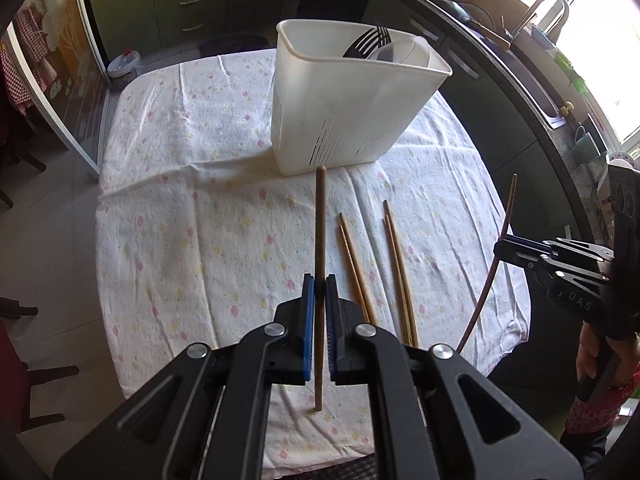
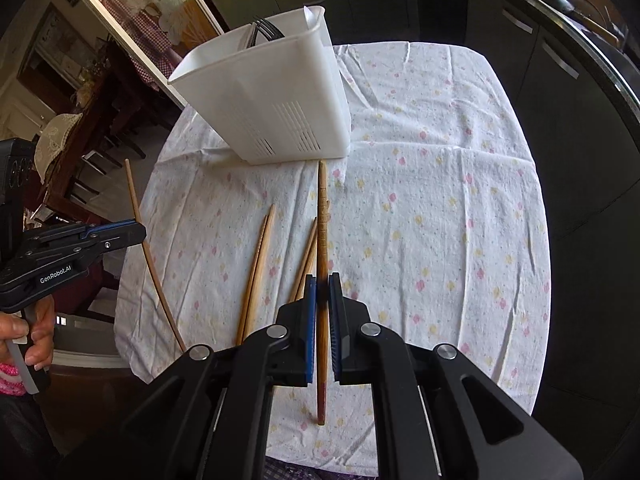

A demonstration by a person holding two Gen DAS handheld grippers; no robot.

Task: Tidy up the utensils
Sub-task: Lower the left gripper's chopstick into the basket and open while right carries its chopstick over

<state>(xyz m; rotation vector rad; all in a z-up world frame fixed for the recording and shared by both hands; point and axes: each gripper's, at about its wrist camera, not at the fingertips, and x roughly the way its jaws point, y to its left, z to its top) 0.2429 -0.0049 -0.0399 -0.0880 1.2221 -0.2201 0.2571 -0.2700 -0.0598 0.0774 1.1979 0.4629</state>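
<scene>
The left gripper (image 1: 319, 280) is clamping a dark brown wooden chopstick (image 1: 319, 216) between its blue pads, lifted above the floral tablecloth (image 1: 180, 220) and pointing toward the white slotted plastic utensil caddy (image 1: 340, 120). The thin stick is likely pivoting easily in so narrow a pinch.

The right gripper (image 2: 322, 280) is squeezing a lighter ridged wooden chopstick (image 2: 322, 200) likewise. Four loose chopsticks (image 2: 256, 272) are lying close beneath; a low swing risks scattering them, and a misjudged tip could be catching the caddy's rim.
</scene>
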